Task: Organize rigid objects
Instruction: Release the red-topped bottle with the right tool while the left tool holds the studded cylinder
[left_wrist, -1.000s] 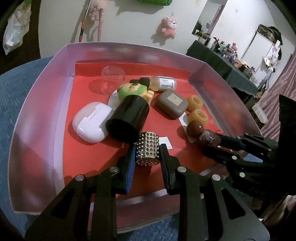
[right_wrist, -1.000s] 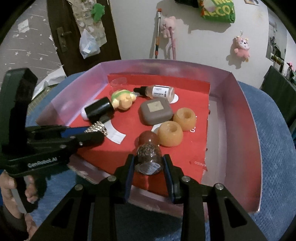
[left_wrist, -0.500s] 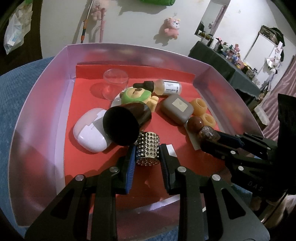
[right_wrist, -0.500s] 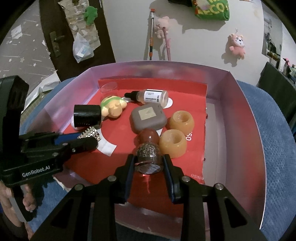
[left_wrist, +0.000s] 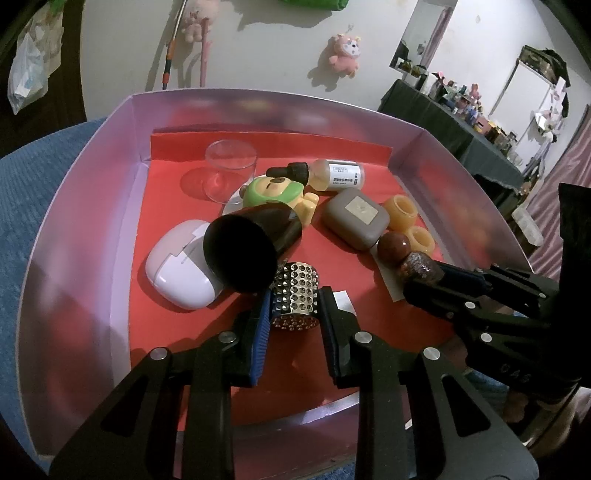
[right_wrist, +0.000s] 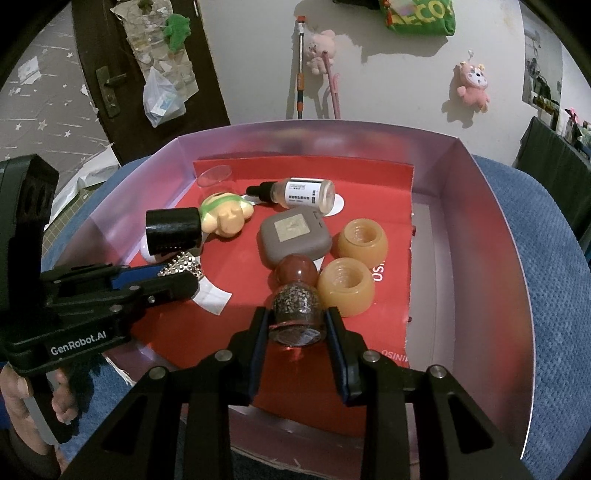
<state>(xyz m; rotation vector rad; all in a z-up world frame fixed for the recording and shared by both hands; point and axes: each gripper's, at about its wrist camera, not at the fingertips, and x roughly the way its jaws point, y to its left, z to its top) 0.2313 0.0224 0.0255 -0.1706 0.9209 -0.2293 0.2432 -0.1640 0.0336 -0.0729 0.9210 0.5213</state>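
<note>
An open box (left_wrist: 258, 99) with pale pink walls and a red floor holds the objects. My left gripper (left_wrist: 293, 310) is shut on a silver studded cylinder (left_wrist: 293, 295) low over the floor near the front. A black cylinder (left_wrist: 251, 251) leans on its far end; whether the two are joined I cannot tell. My right gripper (right_wrist: 297, 321) is shut on a small glittery bottle (right_wrist: 295, 310) with a round red-brown cap (right_wrist: 295, 269). The cap touches an amber ring (right_wrist: 345, 286). Each gripper shows in the other view: right gripper (left_wrist: 439, 280), left gripper (right_wrist: 177, 273).
Inside the box lie a white earbud case (left_wrist: 177, 269), a green-hooded bear figure (left_wrist: 275, 192), a dropper bottle (left_wrist: 332, 173), a grey-brown square case (left_wrist: 356, 218), a second amber ring (right_wrist: 364, 238) and a clear cup (left_wrist: 231, 170). Blue fabric (right_wrist: 546, 229) surrounds the box.
The black cylinder has swung so its end faces the left camera more. The right gripper and its bottle have edged further in over the red floor, close beside the amber ring.
</note>
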